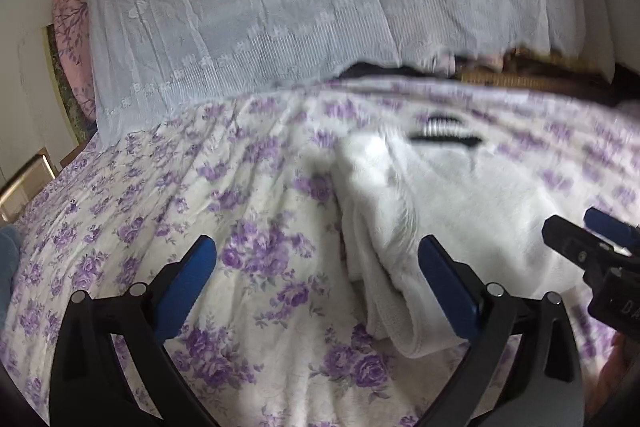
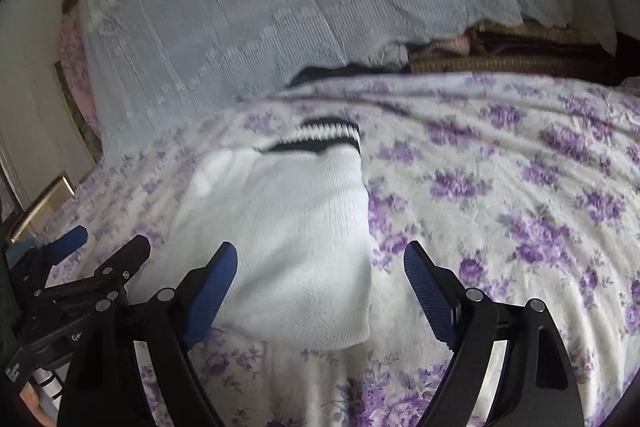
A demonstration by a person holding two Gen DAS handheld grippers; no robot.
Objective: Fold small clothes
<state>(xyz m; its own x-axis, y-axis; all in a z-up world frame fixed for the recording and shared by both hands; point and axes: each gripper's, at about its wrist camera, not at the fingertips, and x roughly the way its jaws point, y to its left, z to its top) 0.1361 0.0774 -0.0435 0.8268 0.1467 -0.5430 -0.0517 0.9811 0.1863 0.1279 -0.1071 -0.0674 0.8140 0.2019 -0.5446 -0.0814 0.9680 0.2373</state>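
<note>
A bed fills both views, spread with a white sheet (image 1: pixel 248 187) printed with purple roses. At its far side hangs a pale lace cloth (image 1: pixel 280 7), draped over something bulky. Under its right-hand hem a stack of folded fabrics (image 2: pixel 500 55) shows, brown and pink, with a dark piece beside it. Left of the bed stand a cream wall and a pink floral cloth (image 1: pixel 74 39); a brass-coloured bar (image 2: pixel 44 207) sits at the bed's left edge.

A white garment (image 2: pixel 288 227) with black stripes at its ribbed far edge lies on the sheet, folded into a thick block. In the left view its rolled near edge lies just beside the right finger.

The left tongs (image 1: pixel 316 283) are wide open over bare sheet, holding nothing. The right tongs (image 2: pixel 320 287) are wide open too, the garment's near right corner lying between the fingers without the pads pressing on it.
</note>
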